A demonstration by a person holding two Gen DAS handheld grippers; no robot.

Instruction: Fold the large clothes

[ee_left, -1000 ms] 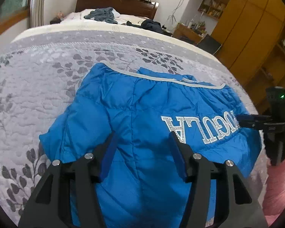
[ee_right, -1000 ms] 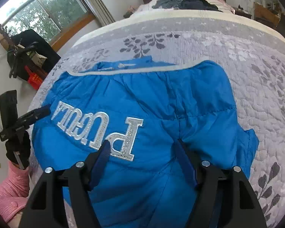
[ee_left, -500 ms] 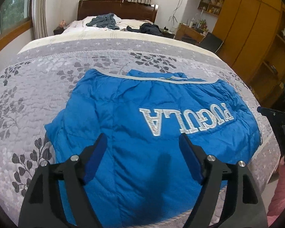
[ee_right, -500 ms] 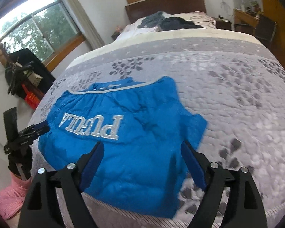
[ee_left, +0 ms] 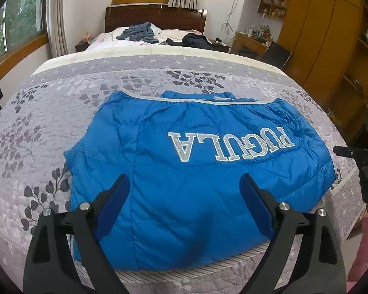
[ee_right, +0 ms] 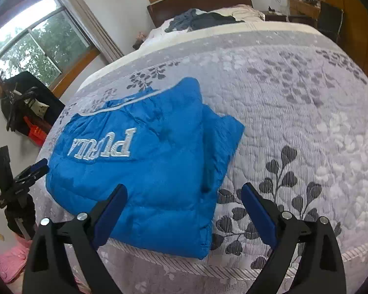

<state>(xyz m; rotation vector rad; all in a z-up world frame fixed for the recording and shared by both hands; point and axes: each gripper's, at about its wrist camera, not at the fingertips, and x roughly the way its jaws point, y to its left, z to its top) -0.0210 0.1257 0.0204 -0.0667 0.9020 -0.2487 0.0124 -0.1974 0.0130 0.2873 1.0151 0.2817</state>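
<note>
A blue padded jacket [ee_left: 189, 171] with silver "PUGULA" lettering lies folded flat on the grey leaf-patterned bedspread [ee_left: 61, 112], near the bed's front edge. In the right wrist view the jacket [ee_right: 144, 161] sits left of centre on the bedspread [ee_right: 294, 112]. My left gripper [ee_left: 185, 191] hovers open above the jacket's near edge, holding nothing. My right gripper [ee_right: 184, 203] is open too, raised over the jacket's near right corner and empty. Each gripper shows at the edge of the other's view: the right gripper [ee_left: 350, 152] and the left gripper [ee_right: 34, 170].
Dark clothes [ee_left: 139, 33] lie heaped by the wooden headboard. Wooden wardrobes [ee_left: 331, 31] stand along the right wall. A rack with dark items [ee_right: 24, 107] stands under the window. A pink sleeve [ee_right: 9, 259] shows at the lower left.
Both grippers have drawn back and up from the jacket, widening their jaws. The jacket stays on the bed, seen from farther away, with its sleeve side tucked in.
</note>
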